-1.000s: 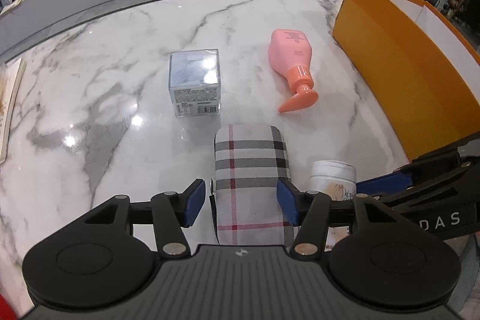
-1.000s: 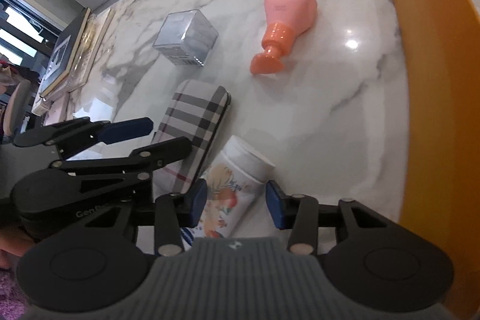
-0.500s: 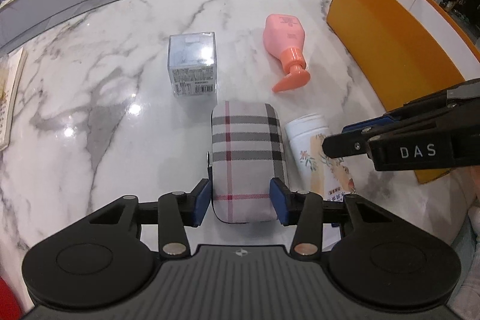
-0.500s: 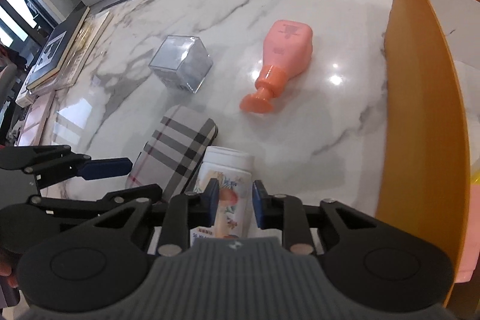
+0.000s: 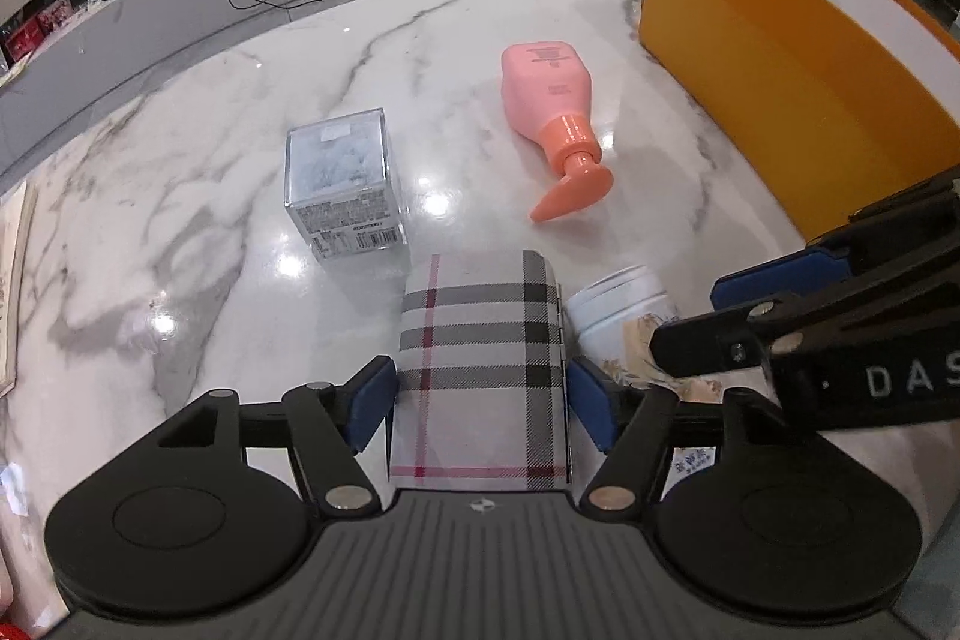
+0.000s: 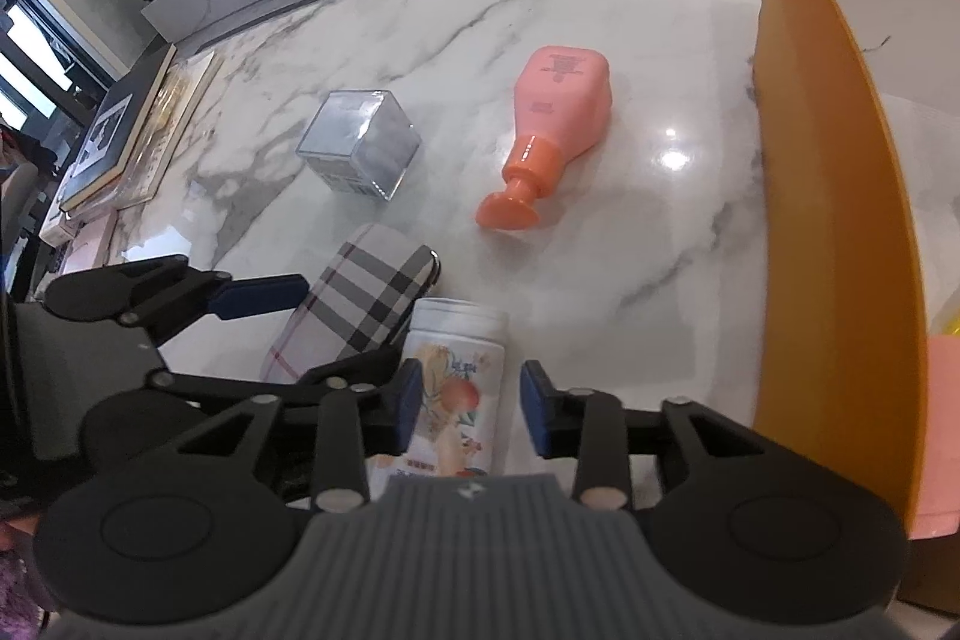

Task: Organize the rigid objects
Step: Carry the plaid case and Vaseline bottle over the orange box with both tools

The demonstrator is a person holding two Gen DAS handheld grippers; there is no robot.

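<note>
A plaid glasses case (image 5: 480, 334) lies on the marble table, with a white floral-label bottle (image 5: 618, 307) lying beside it on the right. My left gripper (image 5: 483, 403) straddles the case's near half. Its jaws are opening and the blue pads stand just off the case's sides. My right gripper (image 6: 468, 409) straddles the bottle (image 6: 459, 358). Its jaws are opening too, with a clear gap at the right pad. Farther out lie a pink pump bottle (image 5: 549, 94) on its side and a clear cube box (image 5: 339, 184).
A tall orange box (image 5: 780, 58) with a white inside stands open along the right edge of the table. Books (image 6: 114, 142) are stacked at the left edge. A marble ledge with a cable and a grey bin runs behind the table.
Half a second ago both pairs of pads were squeezed in on the case and the bottle; now both have spread wider. The left view has shifted slightly closer over the case.
</note>
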